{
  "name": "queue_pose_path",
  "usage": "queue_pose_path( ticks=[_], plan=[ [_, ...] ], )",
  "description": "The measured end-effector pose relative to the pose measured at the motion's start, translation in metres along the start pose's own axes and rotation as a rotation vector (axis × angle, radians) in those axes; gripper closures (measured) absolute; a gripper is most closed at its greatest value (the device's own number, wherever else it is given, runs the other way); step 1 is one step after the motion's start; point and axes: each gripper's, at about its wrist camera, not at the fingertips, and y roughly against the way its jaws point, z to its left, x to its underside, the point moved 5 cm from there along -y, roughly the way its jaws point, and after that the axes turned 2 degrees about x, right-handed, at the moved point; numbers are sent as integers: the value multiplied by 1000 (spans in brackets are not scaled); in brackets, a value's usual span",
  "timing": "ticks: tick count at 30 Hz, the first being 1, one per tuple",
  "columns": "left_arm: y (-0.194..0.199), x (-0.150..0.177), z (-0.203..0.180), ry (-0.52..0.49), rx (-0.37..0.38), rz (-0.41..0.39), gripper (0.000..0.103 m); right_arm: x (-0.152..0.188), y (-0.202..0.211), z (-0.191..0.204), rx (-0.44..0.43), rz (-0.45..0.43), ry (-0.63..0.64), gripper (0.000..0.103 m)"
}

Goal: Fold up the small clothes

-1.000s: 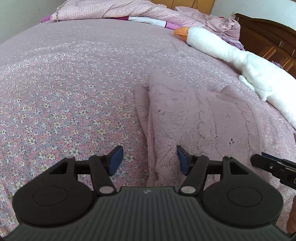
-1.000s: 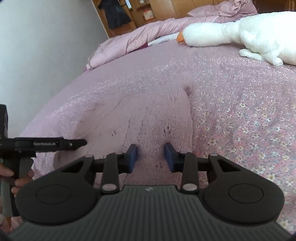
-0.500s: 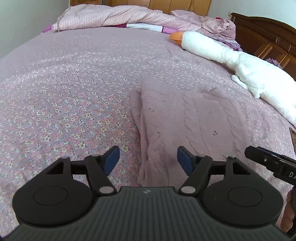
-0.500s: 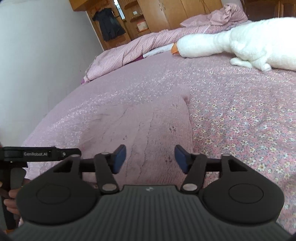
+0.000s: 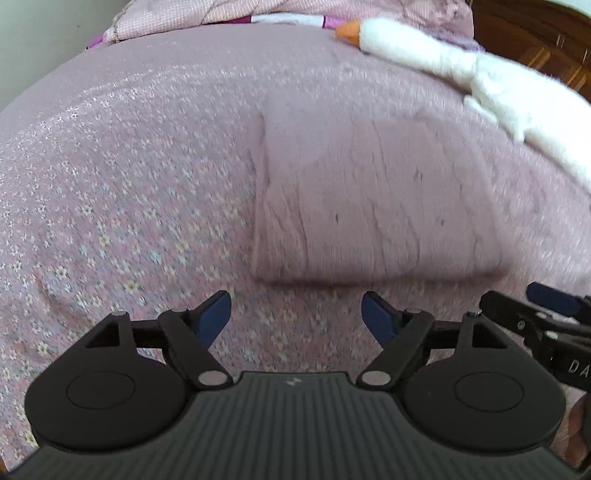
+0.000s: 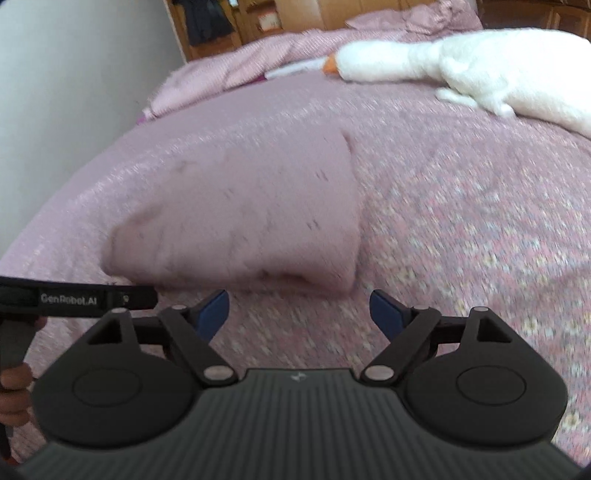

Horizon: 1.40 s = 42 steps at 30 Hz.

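A pale pink knitted garment [image 5: 373, 206] lies folded into a rough rectangle on the floral pink bedspread [image 5: 129, 177]. Its near folded edge sits just beyond both grippers. My left gripper [image 5: 296, 314] is open and holds nothing, a short way back from that edge. In the right wrist view the same garment [image 6: 243, 221] lies ahead and to the left. My right gripper [image 6: 298, 312] is open too, with nothing between its blue pads. Each gripper shows at the edge of the other's view, and both views are blurred by motion.
A long white plush goose [image 6: 443, 70] lies along the far right of the bed [image 6: 461, 206]. Crumpled pink bedding [image 5: 229, 14] is heaped at the head end. A wooden headboard [image 5: 535, 40] and cupboards stand behind. A hand [image 6: 14, 384] holds the left gripper's handle.
Both grippers have pulled back off the garment toward me, and the right one opened wide. The garment's near edge now lies ahead of the fingertips instead of between them.
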Motion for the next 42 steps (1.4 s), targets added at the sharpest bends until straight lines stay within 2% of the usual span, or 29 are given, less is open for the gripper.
queue_pose_path(
  ticks=[4, 9, 19, 42],
  plan=[
    [-14, 10, -6, -28, -30, 20, 20, 9, -9, -6, 71, 35, 10, 18],
    [-23, 17, -15, -80, -79, 18, 16, 18, -17, -6, 88, 55, 17, 18],
    [-28, 15, -15, -84, -86, 26, 10, 19, -21, -3, 92, 67, 38, 16],
    [-29, 14, -14, -80, -84, 27, 10, 19, -22, -4, 90, 67, 33, 15]
  ],
)
